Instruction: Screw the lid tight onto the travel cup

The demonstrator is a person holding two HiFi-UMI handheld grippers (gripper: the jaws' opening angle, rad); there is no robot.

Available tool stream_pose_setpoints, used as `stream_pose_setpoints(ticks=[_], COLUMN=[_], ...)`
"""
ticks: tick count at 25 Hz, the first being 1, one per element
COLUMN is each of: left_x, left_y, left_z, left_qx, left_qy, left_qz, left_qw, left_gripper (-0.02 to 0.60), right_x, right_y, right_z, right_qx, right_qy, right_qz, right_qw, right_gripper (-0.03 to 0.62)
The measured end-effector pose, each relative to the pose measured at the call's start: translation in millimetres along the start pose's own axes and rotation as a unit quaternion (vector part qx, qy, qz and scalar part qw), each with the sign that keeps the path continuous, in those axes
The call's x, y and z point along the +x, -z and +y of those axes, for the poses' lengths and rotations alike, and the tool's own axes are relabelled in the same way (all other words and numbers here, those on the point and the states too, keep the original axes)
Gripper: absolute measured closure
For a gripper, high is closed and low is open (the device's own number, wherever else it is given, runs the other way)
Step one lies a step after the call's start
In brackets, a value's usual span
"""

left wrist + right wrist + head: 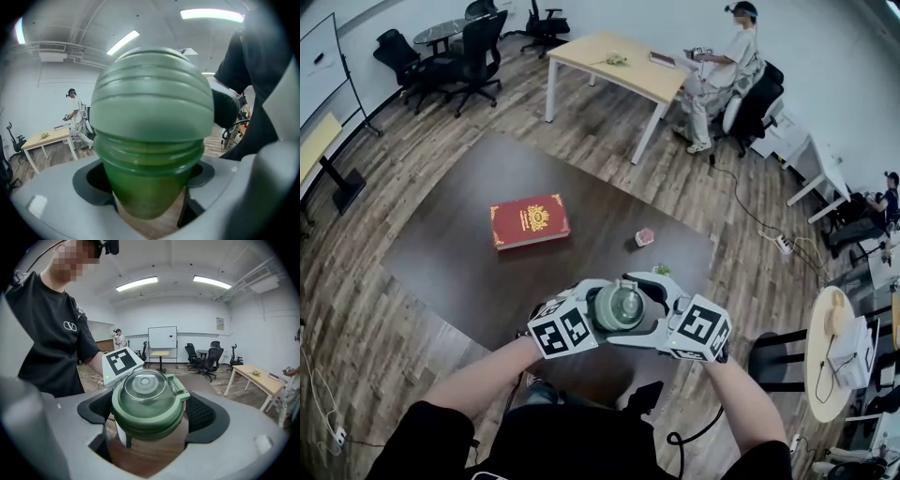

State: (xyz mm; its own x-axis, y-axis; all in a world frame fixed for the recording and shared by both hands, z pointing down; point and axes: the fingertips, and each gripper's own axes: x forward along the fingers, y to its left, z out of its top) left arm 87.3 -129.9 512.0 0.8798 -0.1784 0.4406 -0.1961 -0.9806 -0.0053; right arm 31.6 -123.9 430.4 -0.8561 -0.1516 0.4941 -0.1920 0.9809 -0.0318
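In the head view the green travel cup (pixel 619 307) is held in the air between both grippers, above the near edge of the dark brown table (pixel 459 253). My left gripper (pixel 596 317) is shut on the cup's body. In the left gripper view that ribbed green translucent body (pixel 150 136) fills the space between the jaws of the left gripper (pixel 150 206). My right gripper (pixel 651 309) is shut on the lid. The lid (pixel 146 399), a green ring with a clear dome, sits between the black pads (pixel 206 414) of the right gripper (pixel 147 430).
A red book (pixel 529 221), a small pink object (pixel 645 236) and a small green item (pixel 662 270) lie on the table. Farther off stand a wooden table (pixel 619 64), office chairs (pixel 473 47) and a seated person (pixel 727 66).
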Motion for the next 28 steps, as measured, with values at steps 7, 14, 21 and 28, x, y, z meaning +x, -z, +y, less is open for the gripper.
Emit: stream_pose_setpoints(ticks=[7, 14, 21, 28], left_x=[-9.4, -17.0, -18.8, -22.2], left_y=[-5.6, -11.2, -20.6, -31.7], left_z=[2.1, -1.9, -12.7, -27.6], left_qx=[-0.004, 0.007, -0.009, 0.000], left_qy=[0.006, 0.022, 0.055, 0.085], left_qz=[-0.003, -0.006, -0.018, -0.025], left_qw=[1.0000, 0.9997, 0.9983, 0.9961], left_gripper=[0.179, 0.179, 0.179, 0.179], right_x=[-0.7, -11.5, -40.5, -44.4], right_y=[-16.5, -27.9, -26.4, -30.8], right_z=[-3.0, 8.6, 4.2, 18.6], right_qx=[0.025, 0.002, -0.014, -0.020], right_qy=[0.038, 0.049, 0.021, -0.065], right_qz=[-0.081, -0.116, -0.113, -0.097], right_qw=[0.996, 0.992, 0.993, 0.993], right_gripper=[0.091, 0.091, 0.092, 0.092])
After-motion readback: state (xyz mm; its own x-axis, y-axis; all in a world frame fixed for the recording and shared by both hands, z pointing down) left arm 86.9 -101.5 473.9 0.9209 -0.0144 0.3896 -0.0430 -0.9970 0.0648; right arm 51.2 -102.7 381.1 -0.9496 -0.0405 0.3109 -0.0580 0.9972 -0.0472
